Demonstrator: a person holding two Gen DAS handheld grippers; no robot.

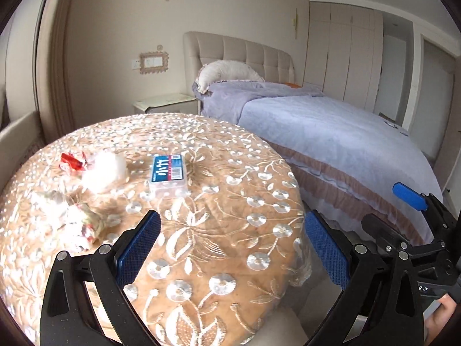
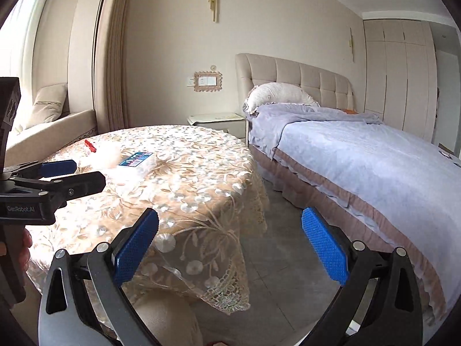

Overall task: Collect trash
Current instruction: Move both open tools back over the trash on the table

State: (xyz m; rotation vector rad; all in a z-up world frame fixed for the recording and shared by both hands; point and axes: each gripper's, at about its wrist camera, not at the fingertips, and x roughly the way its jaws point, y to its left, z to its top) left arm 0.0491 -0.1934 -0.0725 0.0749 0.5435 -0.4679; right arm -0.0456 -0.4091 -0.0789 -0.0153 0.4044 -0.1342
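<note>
Left gripper (image 1: 232,248): jaws wide apart, held nothing.
Right gripper (image 2: 229,246): likewise.
Table (image 1: 219,201): bore red wrapper (image 1: 72,162), crumpled tissue (image 1: 105,170).

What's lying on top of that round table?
On its tablecloth: a red wrapper, white tissue wads, crumpled paper, a clear plastic box. The tabletop itself is covered.

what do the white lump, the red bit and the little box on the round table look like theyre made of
White lump: likely crumpled tissue, matte, soft and fuzzy-edged. Red bit: probably plastic or foil wrapper, glossy with bright glints. Little box: seemingly clear hard plastic, see-through sides under a blue printed label.
</note>
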